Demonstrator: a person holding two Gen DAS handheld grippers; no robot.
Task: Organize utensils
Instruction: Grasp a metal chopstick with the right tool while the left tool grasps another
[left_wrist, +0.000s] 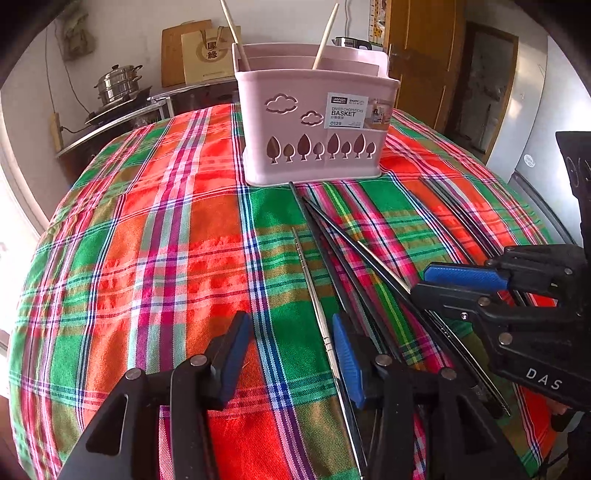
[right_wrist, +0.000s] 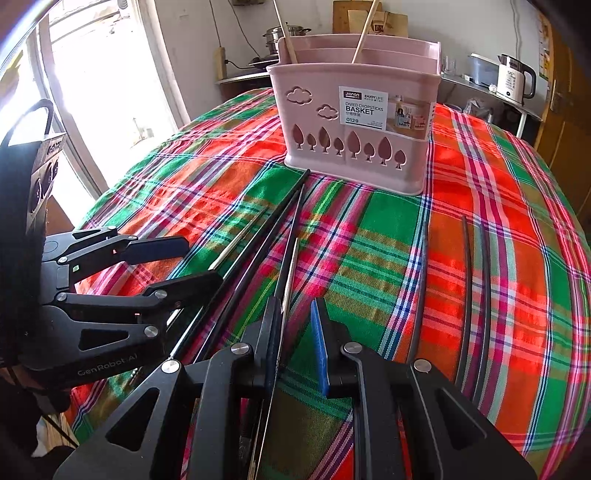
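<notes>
A pink chopsticks basket (left_wrist: 314, 122) (right_wrist: 354, 125) stands at the far side of the plaid-covered table with two wooden chopsticks (left_wrist: 325, 37) (right_wrist: 364, 31) leaning in it. Several black chopsticks (left_wrist: 332, 236) (right_wrist: 258, 236) and a thin metal chopstick (left_wrist: 314, 295) (right_wrist: 240, 240) lie in front of it. My left gripper (left_wrist: 291, 350) (right_wrist: 192, 258) is open, low over the cloth, its right finger beside the metal chopstick. My right gripper (right_wrist: 295, 343) (left_wrist: 421, 278) is open, with a metal chopstick (right_wrist: 290, 273) against its left finger.
A separate pair of dark chopsticks (right_wrist: 476, 291) (left_wrist: 454, 206) lies on the cloth to the right. Behind the table are a steel pot (left_wrist: 118, 83), a paper bag (left_wrist: 207, 51), a kettle (right_wrist: 513, 79) and a wooden door (left_wrist: 424, 55). A bright window (right_wrist: 103, 85) is at left.
</notes>
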